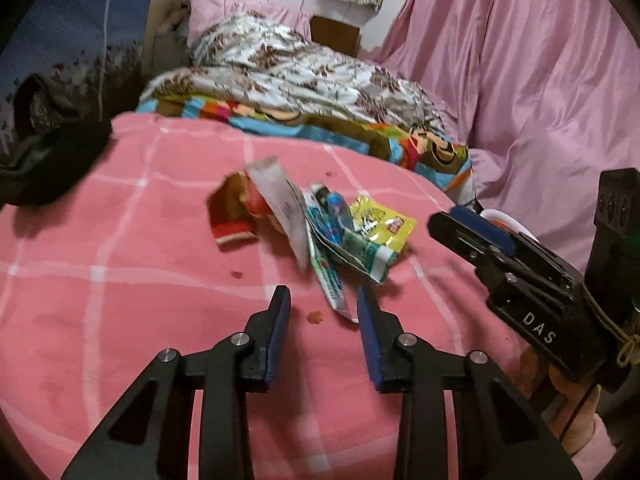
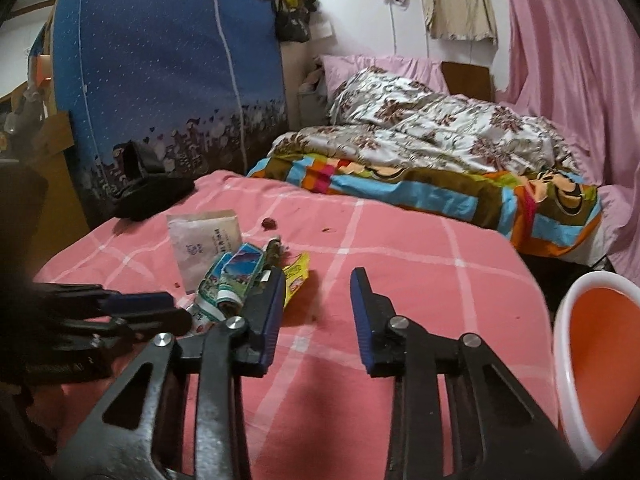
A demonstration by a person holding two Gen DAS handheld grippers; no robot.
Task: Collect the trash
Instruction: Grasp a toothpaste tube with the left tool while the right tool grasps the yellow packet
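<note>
A: What covers the bed?
B: A pink checked sheet [image 2: 400, 248]. An orange bucket [image 2: 600, 364], lower right, looks empty inside.
A: The trash?
B: The wrapper pile [image 1: 320, 224] lies mid-frame on the sheet.
A: Grippers?
B: Left gripper [image 1: 324, 300] and right gripper [image 2: 318, 280] both gape, grasping nothing.

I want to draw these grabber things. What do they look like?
Each grabber is black, with two long fingers ending in dark blue ridged pads and round silver bolts at the joints. The left gripper shows this best. The right gripper has white letters "DAS" on its body and yellowish string knotted round it. The hand holding it wears a pink sleeve.
</note>
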